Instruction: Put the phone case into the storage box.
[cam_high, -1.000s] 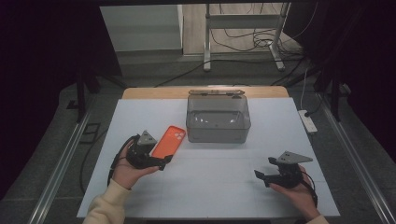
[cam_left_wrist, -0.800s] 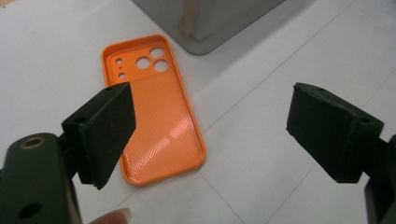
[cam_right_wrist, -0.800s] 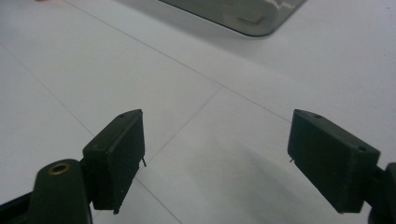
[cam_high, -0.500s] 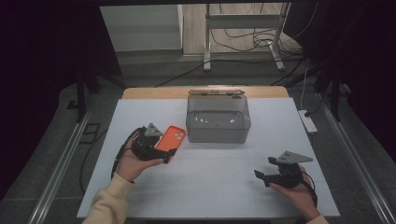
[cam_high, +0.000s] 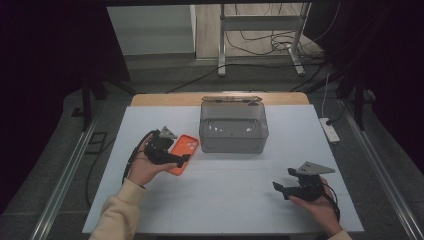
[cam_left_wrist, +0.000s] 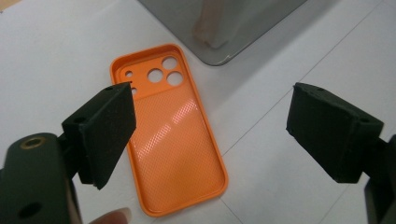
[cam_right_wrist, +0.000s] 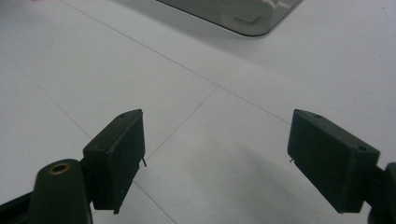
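Our left gripper (cam_left_wrist: 210, 140) has its jaws spread wide, nothing between them, and it looks down on the orange phone case (cam_left_wrist: 170, 135). The case lies flat on the white tabletop (cam_left_wrist: 56, 51) with its hollow side up, the camera cut-outs pointing away from us toward the far edge. One jaw hangs over the case's long side while the other stands well off it above bare tabletop, so we judge the case is simply resting there, not gripped. Lying open side up, its thin raised rim is the natural place for a jaw to pinch.

In the high view the left gripper (cam_high: 167, 150) hovers over the case (cam_high: 184, 152) in the left half of the tabletop, about midway between near and far edges. Just beside the case, toward the middle and the far edge, stands a grey translucent box (cam_high: 233, 129) with what looks like a lid folded back behind it; whether the case is meant for it, we cannot say for sure, though its nearness suggests so.

Our right gripper (cam_right_wrist: 217, 156) also has its jaws wide and empty, over bare tabletop. In the high view it (cam_high: 292, 187) sits near the right near corner, well apart from the case, parked out of the way, it seems.
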